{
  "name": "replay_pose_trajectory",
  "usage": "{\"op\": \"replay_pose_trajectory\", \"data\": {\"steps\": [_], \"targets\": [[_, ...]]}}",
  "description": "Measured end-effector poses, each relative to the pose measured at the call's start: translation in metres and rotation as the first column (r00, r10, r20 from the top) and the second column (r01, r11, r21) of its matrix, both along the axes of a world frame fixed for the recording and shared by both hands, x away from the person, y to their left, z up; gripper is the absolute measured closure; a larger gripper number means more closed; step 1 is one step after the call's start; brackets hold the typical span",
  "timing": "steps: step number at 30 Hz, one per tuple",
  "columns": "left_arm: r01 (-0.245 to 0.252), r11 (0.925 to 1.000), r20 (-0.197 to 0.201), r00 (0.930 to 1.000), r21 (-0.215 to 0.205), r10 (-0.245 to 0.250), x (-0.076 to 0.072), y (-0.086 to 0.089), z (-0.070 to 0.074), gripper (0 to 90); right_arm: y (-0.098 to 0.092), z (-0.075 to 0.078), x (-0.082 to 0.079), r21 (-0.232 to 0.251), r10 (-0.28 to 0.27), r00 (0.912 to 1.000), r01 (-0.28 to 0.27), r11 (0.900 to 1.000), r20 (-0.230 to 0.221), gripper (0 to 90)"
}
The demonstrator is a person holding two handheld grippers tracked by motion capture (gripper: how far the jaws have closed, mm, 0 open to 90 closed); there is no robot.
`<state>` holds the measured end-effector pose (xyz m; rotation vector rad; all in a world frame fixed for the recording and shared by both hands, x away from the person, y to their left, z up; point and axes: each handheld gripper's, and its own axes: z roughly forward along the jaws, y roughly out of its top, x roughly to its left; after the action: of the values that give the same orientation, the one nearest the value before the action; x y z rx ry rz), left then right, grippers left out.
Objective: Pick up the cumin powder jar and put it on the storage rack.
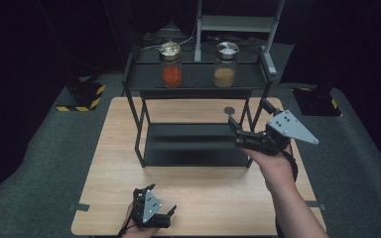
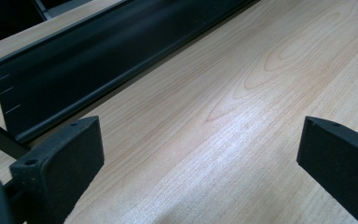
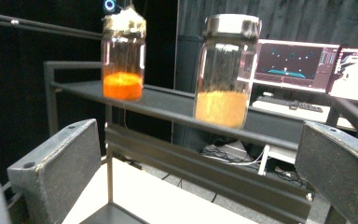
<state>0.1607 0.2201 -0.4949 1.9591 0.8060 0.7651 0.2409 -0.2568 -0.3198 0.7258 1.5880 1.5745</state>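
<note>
Right gripper (image 1: 236,130) is held up in front of the black metal rack (image 1: 197,79), off the rack's right front post, jaws wide apart with nothing between them. In the right gripper view the jaws frame the upper shelf from below and in front. The grey three-cornered plate on top of it points right in the high view.

Two glass jars stand upright on the upper shelf, well apart from each other. The jar with tan granules (image 1: 225,64) (image 3: 225,70) has a flat silver metal lid and is filled to roughly the lower third; it is the jar nearer the right gripper and sits just left of centre between the jaws in the right gripper view. The jar with orange powder (image 1: 170,64) (image 3: 123,58) stands to its left, with a crinkled foil-like cover on top. Neither jar is touched.

Left gripper (image 1: 155,209) rests low at the near edge of the wooden surface (image 1: 208,198), jaws apart and holding nothing. The left gripper view looks across bare wood grain toward the front lip of the rack's lower shelf (image 2: 98,60).

A small dark round disc (image 1: 229,110) lies on the surface behind the rack's lower shelf, near the right rear leg. Monitors (image 3: 298,63) glow in the background of the right gripper view.
</note>
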Motion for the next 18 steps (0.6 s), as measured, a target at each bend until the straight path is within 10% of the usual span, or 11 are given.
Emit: {"op": "replay_pose_trajectory", "data": {"steps": [18], "targets": [[0.003, 1.0000, -0.004, 1.0000, -0.002, -0.004, 0.001, 0.000, 0.000, 0.8, -0.013, -0.059, -0.028, -0.071, -0.010, 0.9991, 0.007, 0.997, -0.041, 0.0]]}}
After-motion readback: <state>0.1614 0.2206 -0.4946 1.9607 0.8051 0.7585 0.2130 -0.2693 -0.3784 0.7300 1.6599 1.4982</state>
